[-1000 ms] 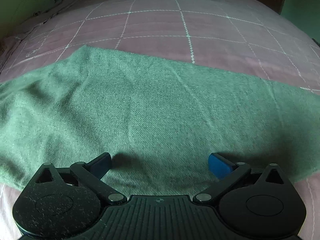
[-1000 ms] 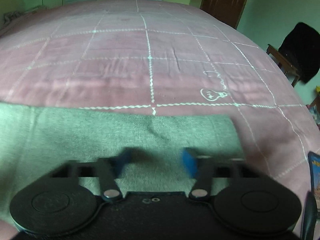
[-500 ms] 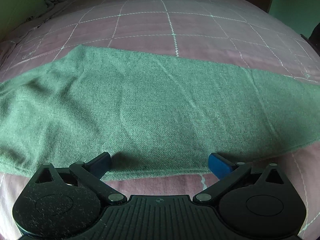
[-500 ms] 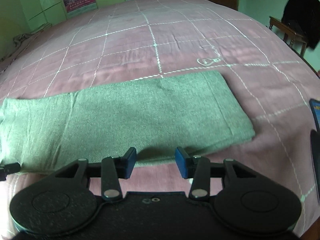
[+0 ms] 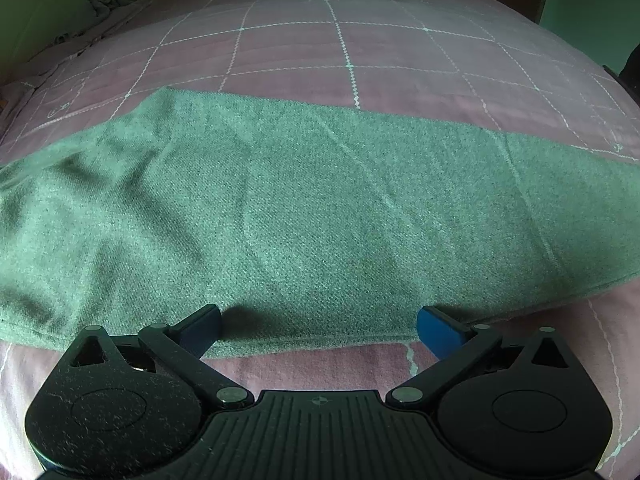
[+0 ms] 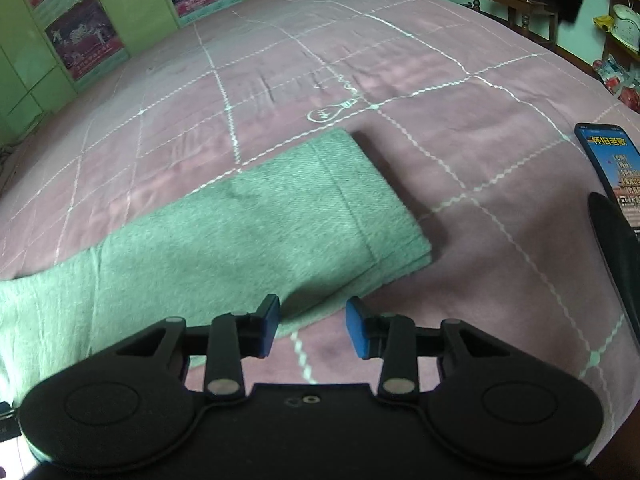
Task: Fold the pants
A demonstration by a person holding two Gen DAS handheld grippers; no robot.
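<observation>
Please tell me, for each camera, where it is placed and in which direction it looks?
Left wrist: sits on the left tool, looks forward and down across the green pants and the pink bed cover; its open jaws show.
Right wrist: sits on the right tool, looks at the pants' hem end and a phone; open jaws show.
Shared: pants and bed cover.

The pants (image 5: 320, 208) run past both side edges in the left wrist view. Beside the bed (image 6: 500, 100), the phone (image 6: 612, 176) is cut by the right edge, its screen text too small to read.
</observation>
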